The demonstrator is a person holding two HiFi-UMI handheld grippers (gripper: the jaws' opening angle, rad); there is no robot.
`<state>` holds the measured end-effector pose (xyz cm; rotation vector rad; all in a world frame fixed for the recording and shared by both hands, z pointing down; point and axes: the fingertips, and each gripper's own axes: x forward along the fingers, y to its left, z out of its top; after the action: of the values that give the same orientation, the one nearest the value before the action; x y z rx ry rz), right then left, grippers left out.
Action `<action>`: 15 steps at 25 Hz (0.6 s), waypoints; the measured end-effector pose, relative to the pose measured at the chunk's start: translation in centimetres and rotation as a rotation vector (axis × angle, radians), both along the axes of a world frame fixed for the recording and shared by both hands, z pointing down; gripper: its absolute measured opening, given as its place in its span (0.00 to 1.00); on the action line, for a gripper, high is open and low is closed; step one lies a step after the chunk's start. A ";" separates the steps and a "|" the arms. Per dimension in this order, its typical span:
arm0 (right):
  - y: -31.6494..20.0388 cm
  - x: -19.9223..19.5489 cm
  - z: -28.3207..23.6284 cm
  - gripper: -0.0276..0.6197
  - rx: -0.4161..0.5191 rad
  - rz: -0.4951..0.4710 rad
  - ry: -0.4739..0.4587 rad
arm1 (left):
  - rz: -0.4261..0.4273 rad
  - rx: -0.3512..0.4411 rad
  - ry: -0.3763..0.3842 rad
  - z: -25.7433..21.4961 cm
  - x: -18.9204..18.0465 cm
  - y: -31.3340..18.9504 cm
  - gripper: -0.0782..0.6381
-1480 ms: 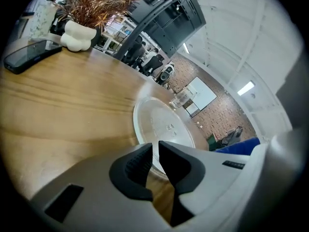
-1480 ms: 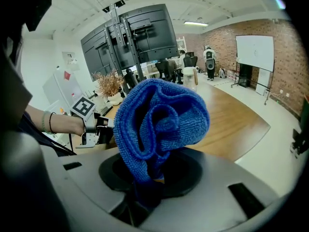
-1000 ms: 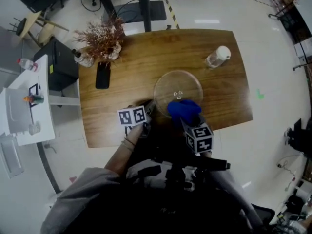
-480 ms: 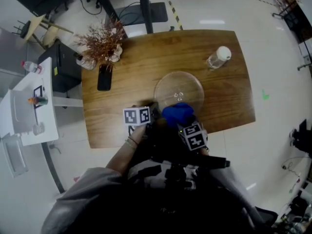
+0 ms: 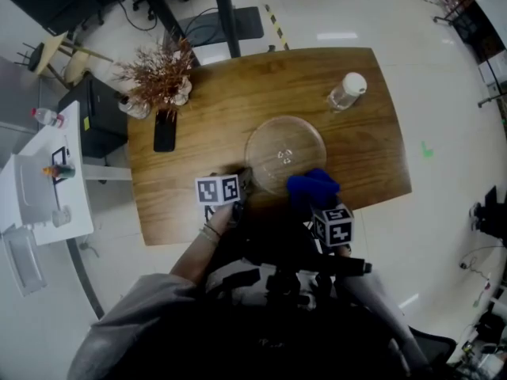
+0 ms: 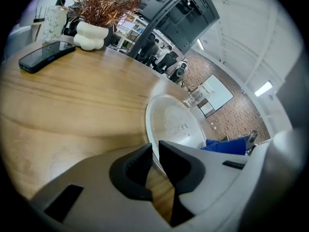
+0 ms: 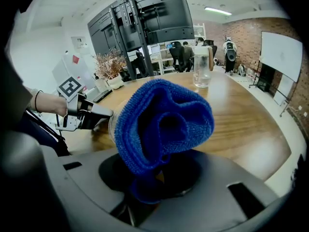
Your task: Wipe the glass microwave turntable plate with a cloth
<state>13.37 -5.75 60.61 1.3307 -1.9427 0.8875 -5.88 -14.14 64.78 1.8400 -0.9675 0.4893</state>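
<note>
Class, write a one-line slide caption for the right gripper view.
Right gripper shut on a bunched blue cloth over the brown wooden table, clear plastic bottle beyond.

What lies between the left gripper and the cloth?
The plate, as the head view shows: the left gripper clamps its near-left rim, and the cloth is at its near-right edge.

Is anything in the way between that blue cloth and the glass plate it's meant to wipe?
Nothing visible. The blue cloth in the right gripper is at the glass plate's near edge. The left gripper pinches the rim on the other side, and the bottle stands well beyond.
</note>
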 end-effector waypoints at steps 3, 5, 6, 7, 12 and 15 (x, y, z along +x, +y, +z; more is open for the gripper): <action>-0.1 -0.2 -0.7 0.23 -0.006 0.023 -0.042 | -0.001 -0.003 0.002 0.0 0.1 0.0 0.16; -0.9 -1.5 -2.1 0.22 0.013 0.021 -0.099 | 0.000 -0.002 0.002 -0.1 0.1 -0.1 0.16; -1.5 -2.2 -2.8 0.23 0.029 0.007 -0.120 | 0.000 -0.001 0.001 -0.1 0.1 -0.1 0.16; -2.3 -3.0 -3.3 0.23 0.046 -0.017 -0.129 | 0.000 0.000 0.000 -0.1 0.0 -0.2 0.16; -5.5 -7.1 -3.4 0.23 0.089 -0.213 -0.036 | -0.002 0.001 -0.002 -0.1 0.2 -0.1 0.16; -6.3 -9.8 -2.5 0.22 0.082 -0.331 0.023 | -0.001 0.002 -0.002 -0.2 0.2 -0.2 0.16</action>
<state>3.55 -12.05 58.09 1.0150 -2.1202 0.6340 -5.64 -14.31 64.60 1.8415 -0.9704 0.4892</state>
